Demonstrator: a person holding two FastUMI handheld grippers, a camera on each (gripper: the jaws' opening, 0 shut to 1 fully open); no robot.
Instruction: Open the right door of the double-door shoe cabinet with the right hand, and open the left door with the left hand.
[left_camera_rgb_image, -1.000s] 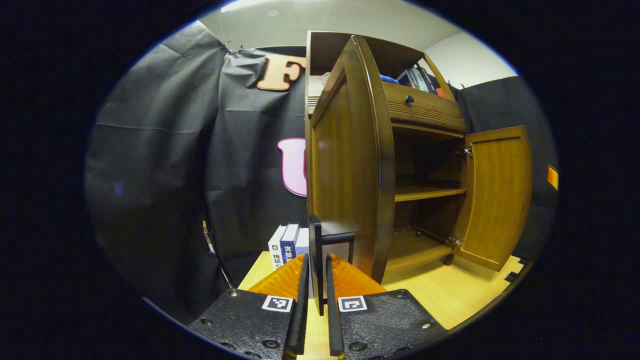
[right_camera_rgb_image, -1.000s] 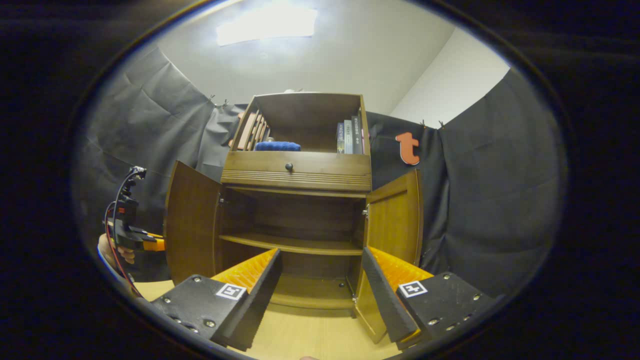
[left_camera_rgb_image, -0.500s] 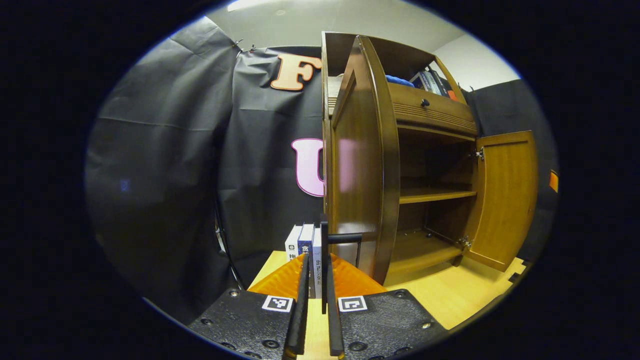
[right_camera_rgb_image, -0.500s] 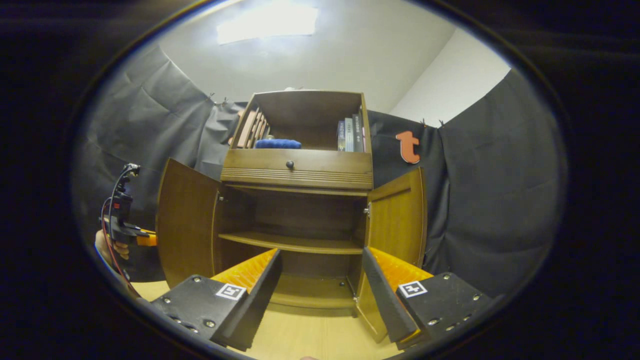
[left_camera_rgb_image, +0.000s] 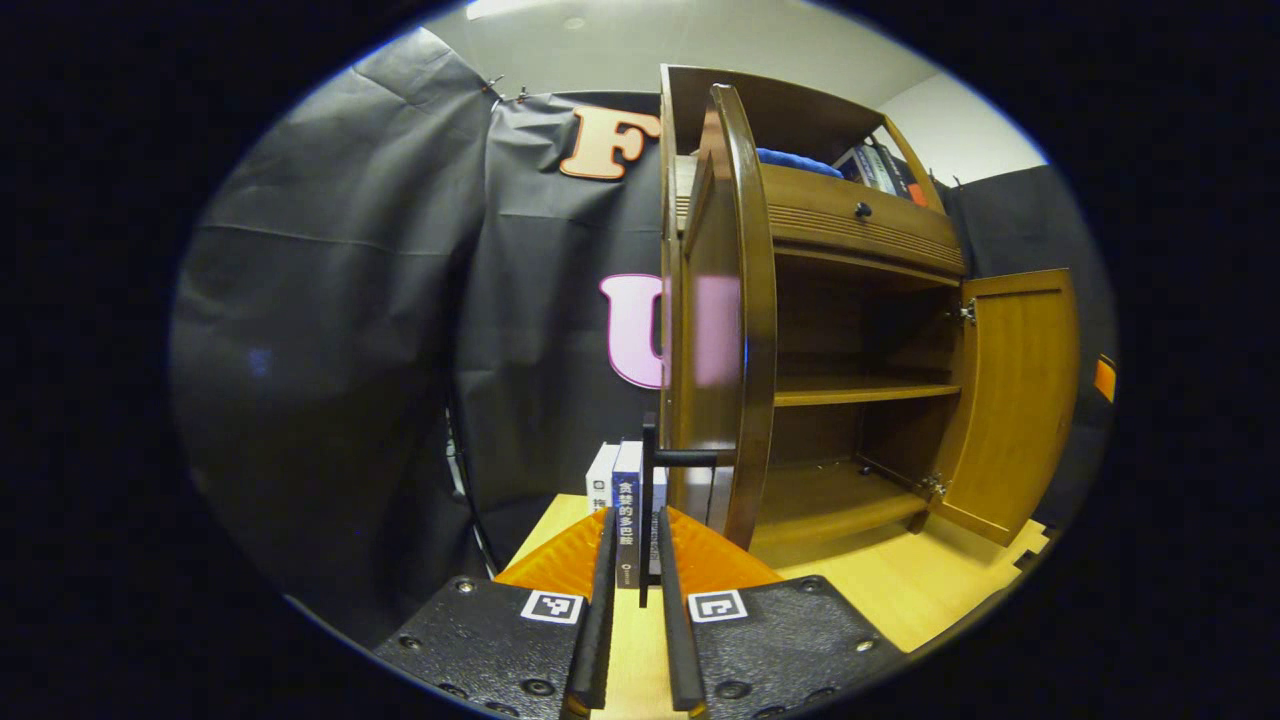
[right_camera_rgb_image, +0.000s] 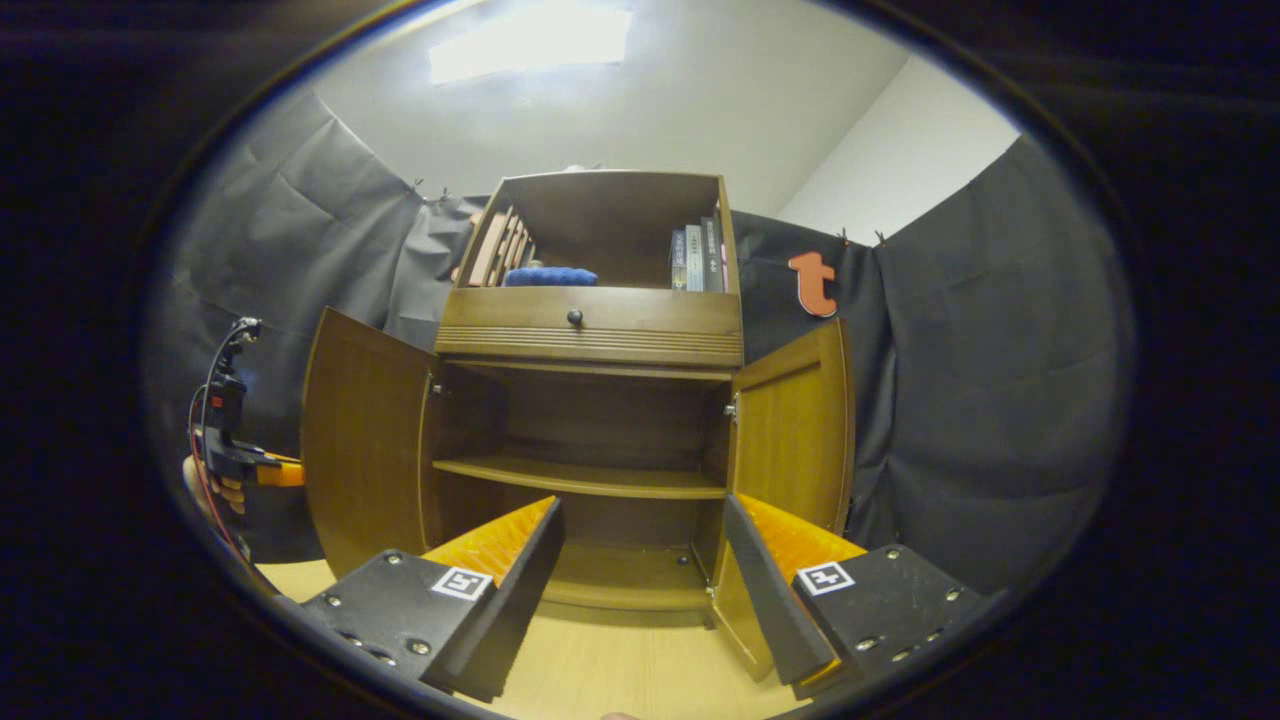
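1. Left gripper (left_camera_rgb_image: 634, 560): fingers nearly together, the thin black door handle (left_camera_rgb_image: 648, 490) standing in the narrow slot between them. Whether both pads press on the bar cannot be told; a slim gap shows lower down.
2. The handle is a vertical bar joined by a short horizontal stub to the left door (left_camera_rgb_image: 722, 330). That door is swung wide, seen almost edge-on in the left gripper view, its curved front edge facing the camera.
3. In the right gripper view the left gripper (right_camera_rgb_image: 232, 462) sits at the far left, just beside the outer face of the left door (right_camera_rgb_image: 362, 440), held by a hand (right_camera_rgb_image: 205, 490) with cables rising above it.
4. Right gripper (right_camera_rgb_image: 640, 575): fingers spread wide, holding nothing, apart from the cabinet and aimed at its open middle.
5. Shoe cabinet (right_camera_rgb_image: 590, 335): brown wood, standing on a light wooden floor. 2 doors open; right door (right_camera_rgb_image: 795, 430) angled outward. 1 inner shelf (right_camera_rgb_image: 580, 478), bare. Drawer with a dark knob (right_camera_rgb_image: 575, 317) above.
6. Top compartment: upright books (right_camera_rgb_image: 697, 258) at right, a blue folded item (right_camera_rgb_image: 550, 276) at left.
7. Upright books (left_camera_rgb_image: 625, 500) stand on the floor just beyond the left gripper.
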